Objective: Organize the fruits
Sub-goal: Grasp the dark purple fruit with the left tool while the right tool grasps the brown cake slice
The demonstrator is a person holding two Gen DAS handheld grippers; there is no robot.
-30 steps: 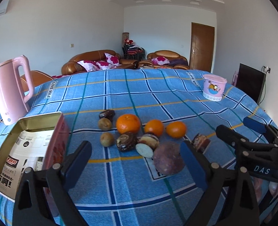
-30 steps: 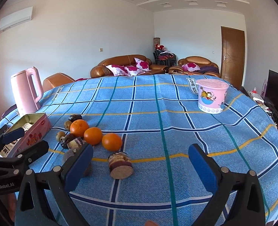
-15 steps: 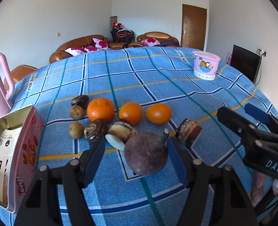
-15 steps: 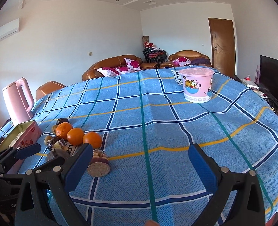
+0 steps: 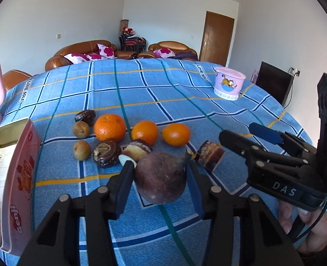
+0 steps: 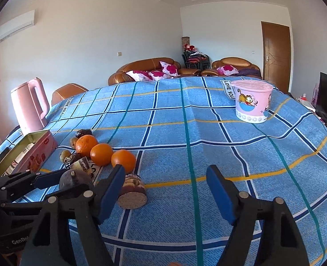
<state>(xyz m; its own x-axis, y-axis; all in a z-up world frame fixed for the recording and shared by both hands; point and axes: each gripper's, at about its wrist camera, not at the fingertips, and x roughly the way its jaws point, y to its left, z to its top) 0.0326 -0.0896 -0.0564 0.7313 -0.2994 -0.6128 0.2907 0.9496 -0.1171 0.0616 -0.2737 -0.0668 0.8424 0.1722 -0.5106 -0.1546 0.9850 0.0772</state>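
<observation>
The left gripper [image 5: 160,175] is closing on a large purple-brown round fruit [image 5: 160,178] with a short stem, and its blue pads sit against the fruit's two sides on the blue checked tablecloth [image 5: 141,93]. The right gripper [image 6: 165,190] is also closing, but nothing lies between its blue pads; only bare cloth shows there. Just beside its left pad rests a cut brown piece [image 6: 131,191] with its pale flat face turned toward the camera. Behind the gripped fruit lie the other fruits in a loose cluster: a big orange [image 5: 110,127], two smaller oranges [image 5: 144,132] [image 5: 176,134] in a row to its right, two small brown round fruits [image 5: 81,129] [image 5: 81,150], a dark wrinkled fruit [image 5: 85,117] at the far edge, a dark coiled-looking piece [image 5: 106,153], and a halved piece [image 5: 135,151] with a pale cut face touching the left gripper's left pad. An open pink tin [image 5: 10,177] stands at the left edge of the table, with a pink kettle [image 6: 29,105] behind it. A pink lidded tub [image 6: 253,100] with a cartoon cat stands well apart on the far right of the cloth. A hand [image 5: 309,226] holds the right gripper's handle at the lower right of the left wrist view.
</observation>
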